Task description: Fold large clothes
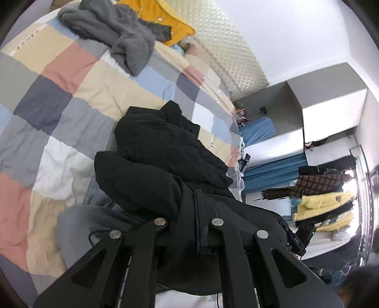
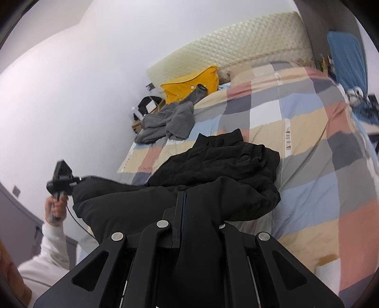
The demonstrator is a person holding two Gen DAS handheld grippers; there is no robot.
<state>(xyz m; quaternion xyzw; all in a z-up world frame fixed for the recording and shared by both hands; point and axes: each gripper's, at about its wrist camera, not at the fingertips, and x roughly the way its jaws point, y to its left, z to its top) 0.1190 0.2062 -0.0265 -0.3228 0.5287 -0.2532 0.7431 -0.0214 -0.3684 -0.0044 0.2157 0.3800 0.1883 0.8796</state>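
Black and thick, the coat [image 2: 213, 165] is a padded garment with a matte, slightly wrinkled cloth, and it has no pattern that I can see. Its far part lies in a loose heap on the quilt [image 2: 308, 132], about in the middle of the bed, with a small pointed corner standing up at the far edge. The near part is lifted off the quilt and hangs as a puffy band between the two tools, rounded and full like a sleeve or a hem; which of them it is I cannot tell.

The right gripper [image 2: 181, 213] has its jaws together, clamped on the near edge of the coat, and the cloth bulges over the fingers. The left gripper [image 1: 197, 208] is also pressed together on the coat, and a fold of the fabric covers its tips. From the right side one sees the left tool [image 2: 62, 178] held up in a hand [image 2: 56, 206] with a pale sleeve, at the end of the coat away from the quilt's centre.

The quilt is checked in beige, pink, grey, pale blue and white. Beyond the coat, toward the head of the bed, a grey fleece [image 1: 113, 35] lies crumpled on the quilt, and a yellow pillow [image 1: 163, 19] rests just behind it against the cream headboard [image 2: 236, 47].
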